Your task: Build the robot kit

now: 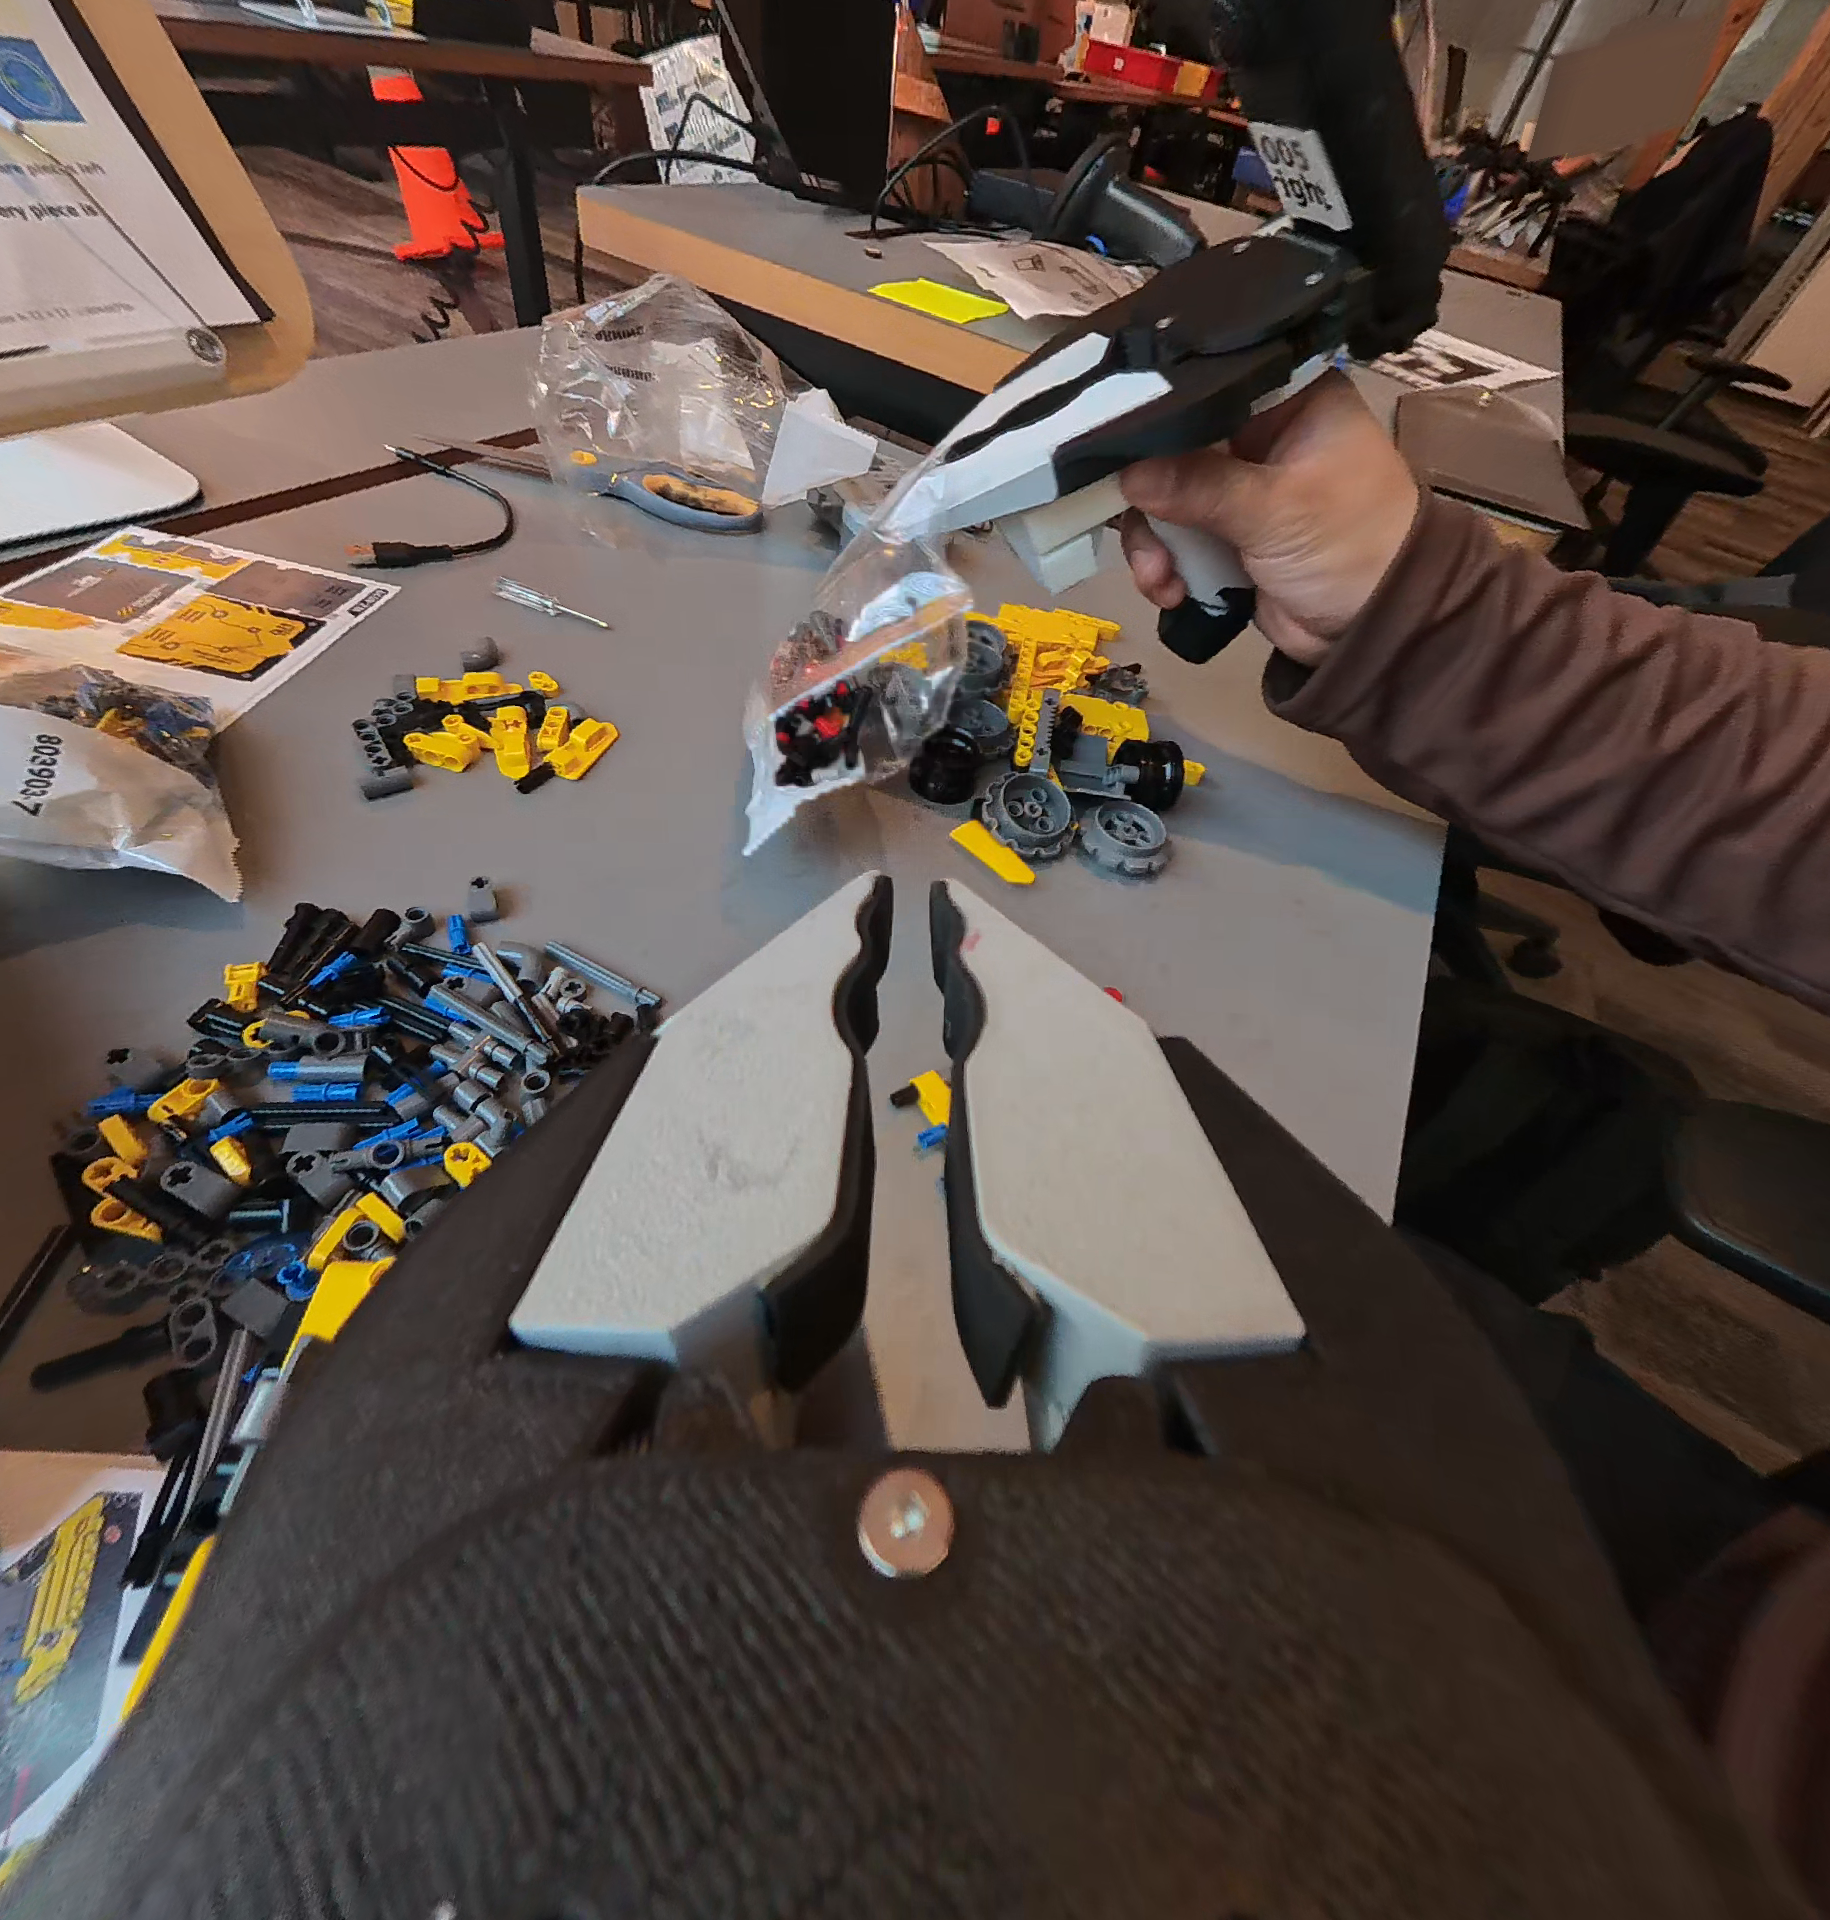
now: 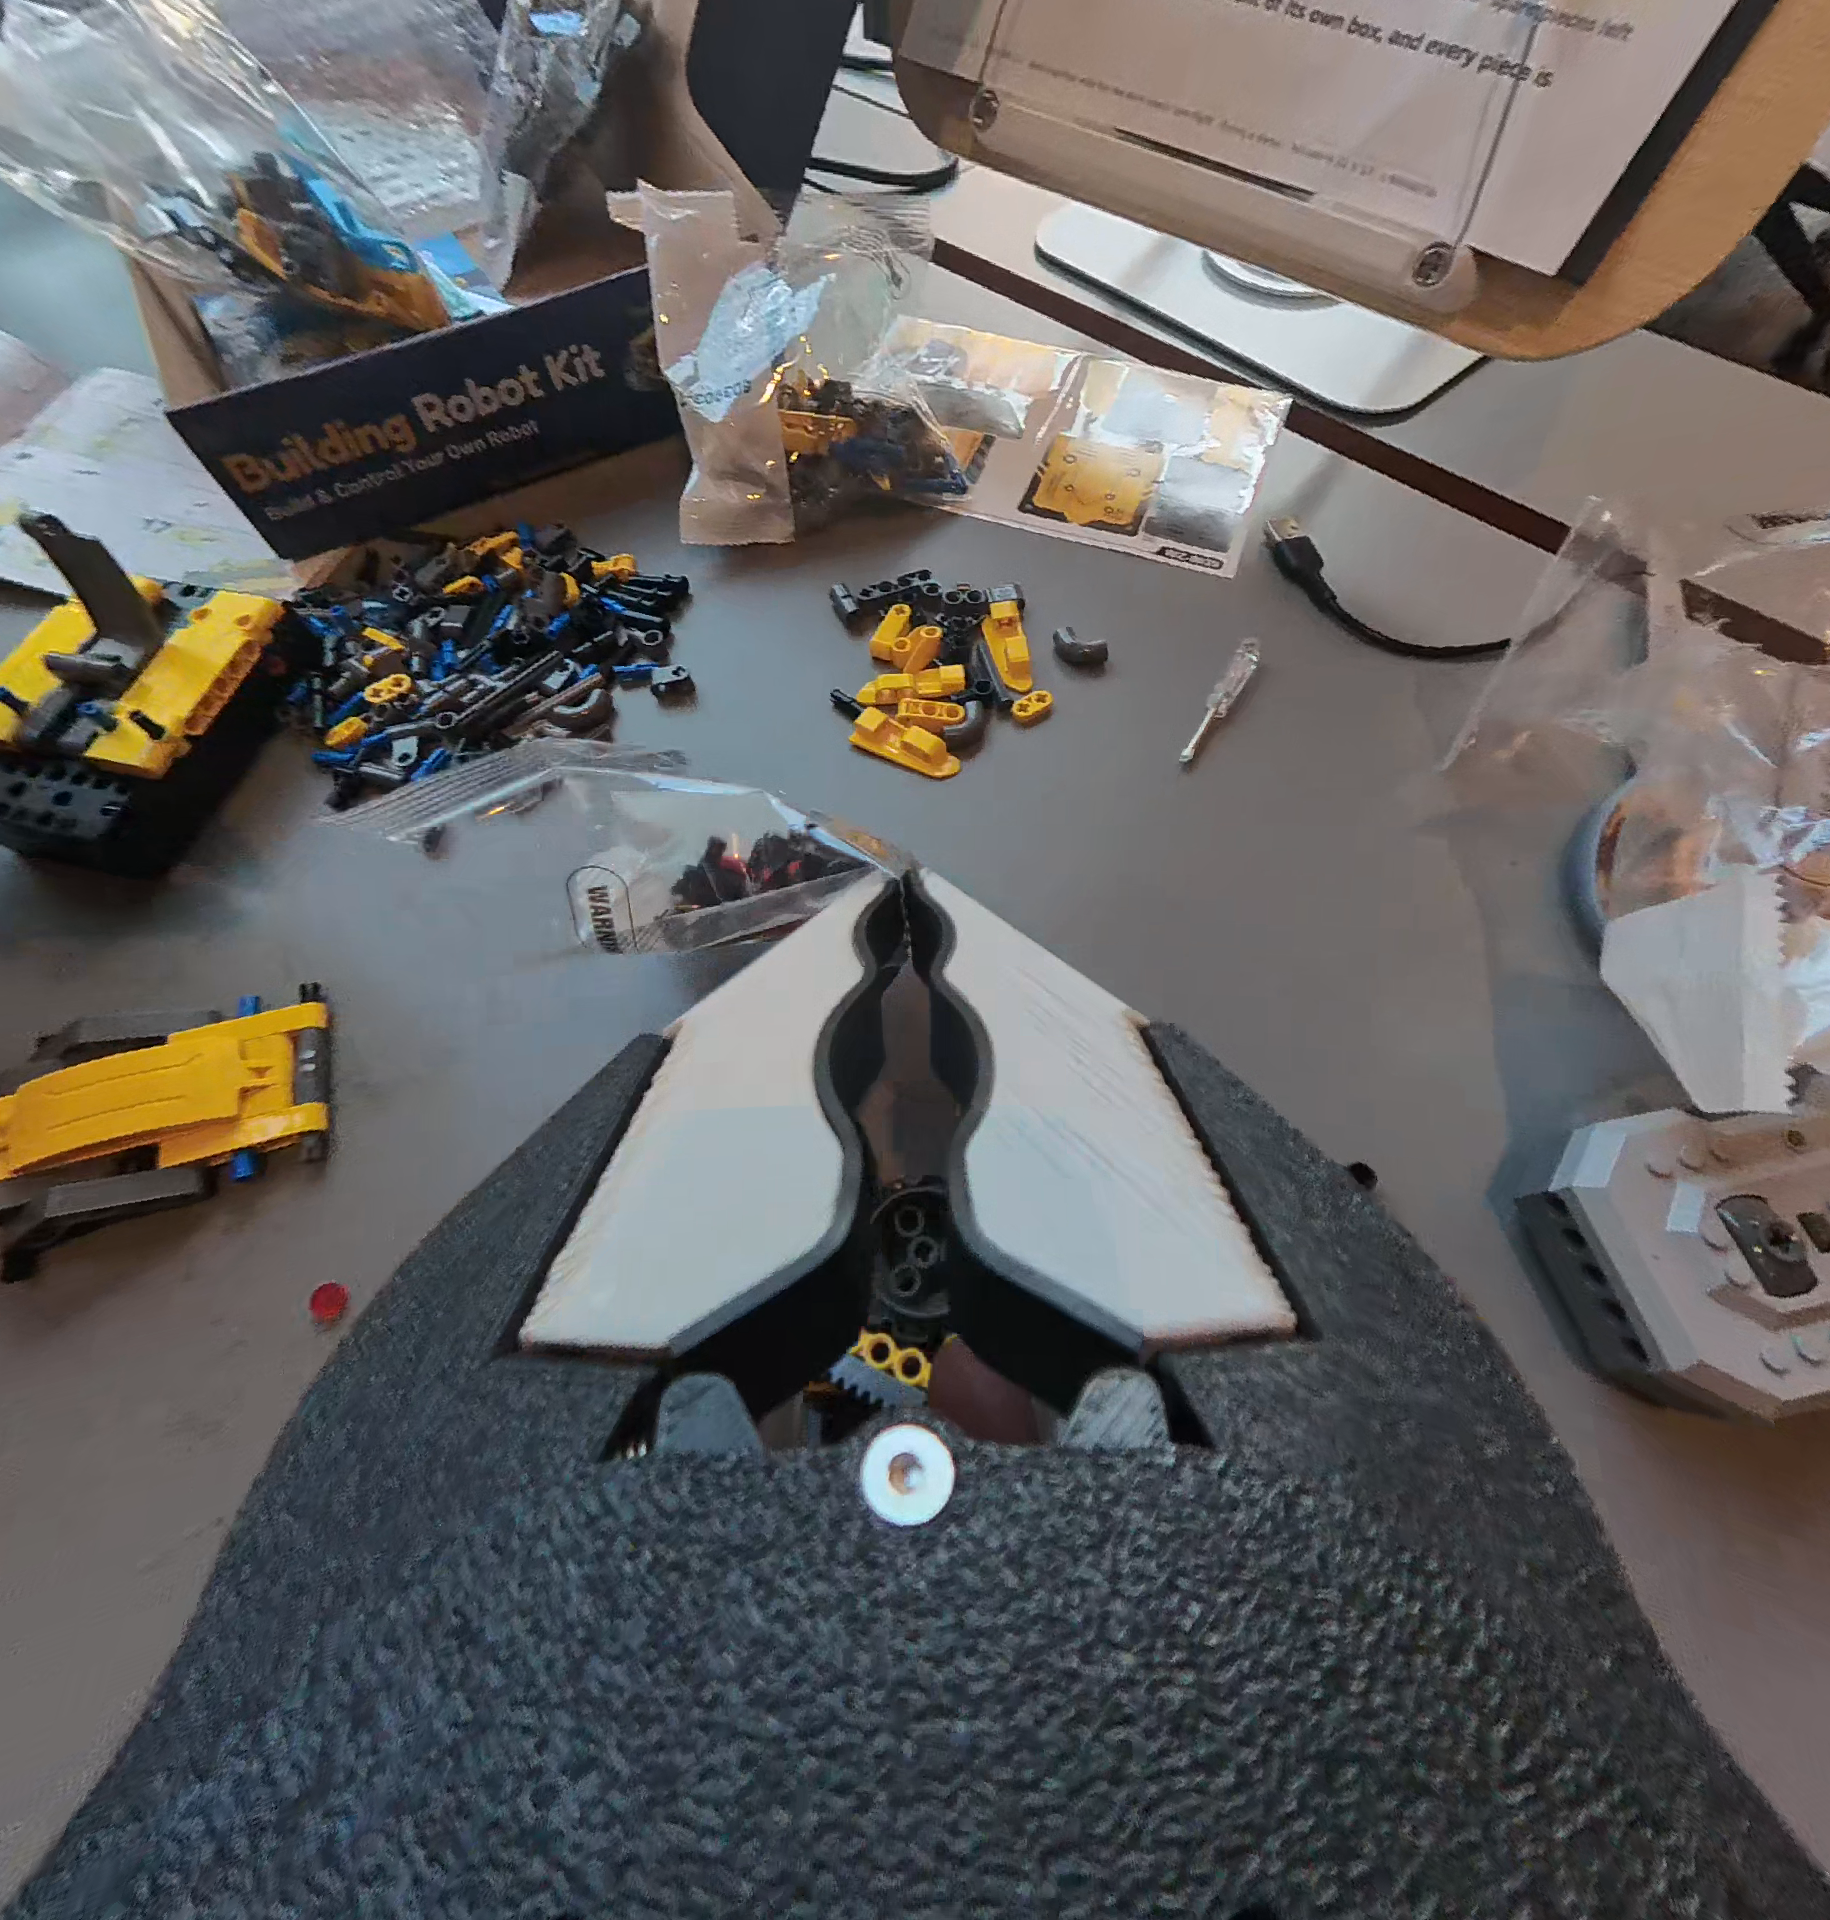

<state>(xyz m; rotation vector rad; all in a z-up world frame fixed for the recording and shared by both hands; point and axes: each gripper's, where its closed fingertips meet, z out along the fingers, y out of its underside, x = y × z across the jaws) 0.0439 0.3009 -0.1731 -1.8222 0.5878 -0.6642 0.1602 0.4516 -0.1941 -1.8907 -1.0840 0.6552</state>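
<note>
- Landmark for all places: the yellow pile (image 1: 485, 727) in the middle of the table (image 1: 641, 883).
- Mixed pile (image 1: 319, 1091) of blue, grey and black pins lies left of and nearer than the yellow pile. None of it is touched.
- Left gripper (image 1: 909, 894): jaws a narrow slit apart and holding nothing. It hangs over bare table, right of and nearer than the yellow pile.
- Bag (image 1: 859, 686): clear film with black and red bits sunk to the bottom. It hangs off the table, right of the yellow pile and in front of the wheel pile (image 1: 1046, 748).
- Right gripper (image 1: 895, 520): tips pinched together on the bag's upper corner, above and right of the yellow pile. A hand (image 1: 1285, 520) works its grip.
- My judgement: the hold is on thin film at the very tips, with the load low. I would keep the squeeze steady and avoid jerks, or the film may slip.
- Left wrist view only: the bag hanging free, the hand and the wheel pile in full.
- Right wrist view only:
  - The tips meeting on the film, seen close.
  - The box (image 2: 423, 416) and the yellow assembly (image 2: 111, 686), left of the yellow pile.
  - The grey block (image 2: 1700, 1216), far right of it.
  - Here the wheel parts show only through the jaw gap.
</note>
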